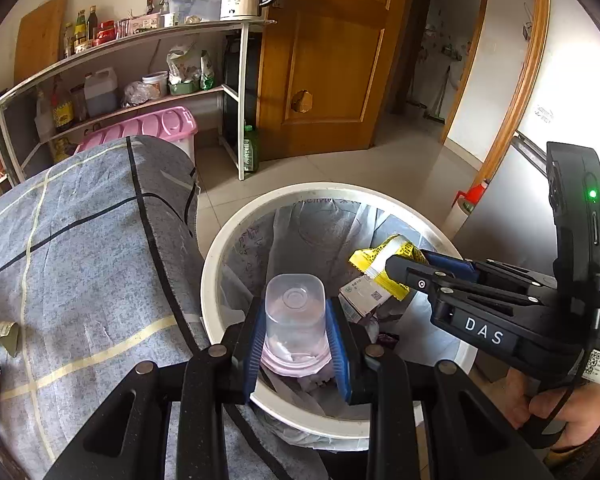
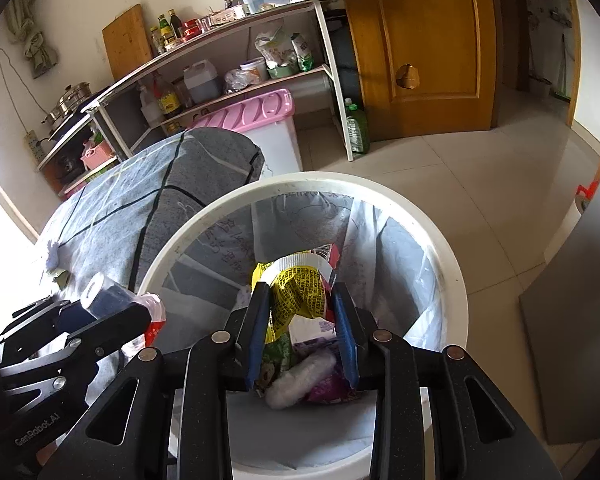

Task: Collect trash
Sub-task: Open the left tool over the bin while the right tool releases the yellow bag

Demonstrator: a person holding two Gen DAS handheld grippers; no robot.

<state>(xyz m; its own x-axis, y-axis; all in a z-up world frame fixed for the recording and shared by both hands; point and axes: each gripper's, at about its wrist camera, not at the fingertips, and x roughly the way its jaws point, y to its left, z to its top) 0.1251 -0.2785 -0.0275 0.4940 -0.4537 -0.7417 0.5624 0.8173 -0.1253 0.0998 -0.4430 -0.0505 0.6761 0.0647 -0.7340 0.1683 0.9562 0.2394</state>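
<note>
A white round trash bin (image 1: 216, 264) (image 2: 456, 280), lined with a clear bag, holds a carton, wrappers and other trash. My left gripper (image 1: 295, 305) is shut on a clear plastic bottle (image 1: 294, 332) with a pink label, held base-forward over the bin's near side. The right wrist view shows the left gripper (image 2: 112, 304) and bottle (image 2: 104, 292) at the lower left, by the bin's rim. My right gripper (image 2: 302, 290) grips a crumpled yellow wrapper (image 2: 296, 288) between its blue pads, above the trash inside. It enters the left wrist view as the black right gripper (image 1: 396, 266) with the wrapper (image 1: 376, 258).
A table under a grey checked cloth (image 1: 80, 260) (image 2: 140, 200) touches the bin's left side, with paper scraps (image 1: 0, 332) on it. Behind stand a shelf rack (image 1: 140, 76), a pink-lidded box (image 1: 152, 128), a green bottle (image 1: 250, 148) and a wooden door (image 1: 328, 60). A hand (image 1: 560, 400) holds the right gripper.
</note>
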